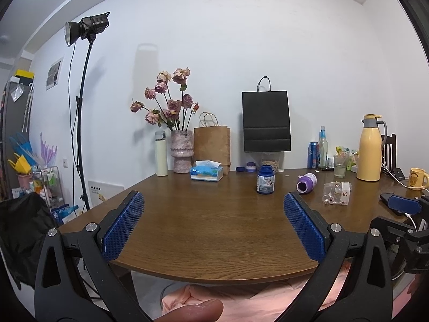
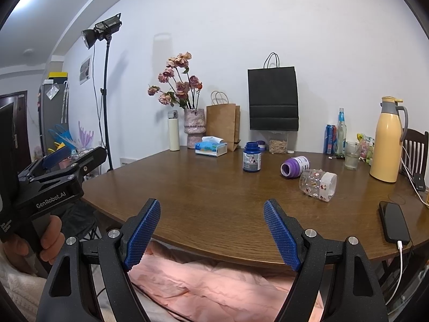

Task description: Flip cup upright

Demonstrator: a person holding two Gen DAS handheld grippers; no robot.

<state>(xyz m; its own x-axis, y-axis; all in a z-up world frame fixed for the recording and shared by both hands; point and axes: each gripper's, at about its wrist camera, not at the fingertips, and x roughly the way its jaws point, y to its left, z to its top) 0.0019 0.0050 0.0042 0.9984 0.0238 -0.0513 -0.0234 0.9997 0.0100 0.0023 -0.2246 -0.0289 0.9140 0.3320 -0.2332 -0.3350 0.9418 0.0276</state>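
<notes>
A clear patterned cup (image 2: 318, 184) lies on its side on the brown table (image 2: 214, 187), right of centre; it also shows in the left wrist view (image 1: 337, 193). A purple bottle (image 2: 294, 167) lies on its side just behind it. My right gripper (image 2: 211, 214) is open and empty, near the table's front edge, well short and left of the cup. My left gripper (image 1: 213, 209) is open and empty over the front of the table, left of the cup. The left gripper also shows at the far left of the right wrist view (image 2: 67, 161).
An upright blue bottle (image 2: 251, 157) stands mid-table. A tissue box (image 2: 211, 149), vase of flowers (image 2: 194, 127), paper bags (image 2: 223, 127), white flask (image 2: 173, 131), yellow jug (image 2: 386, 145) and glass (image 2: 351, 155) line the back and right. A phone (image 2: 394, 221) on a cable lies front right.
</notes>
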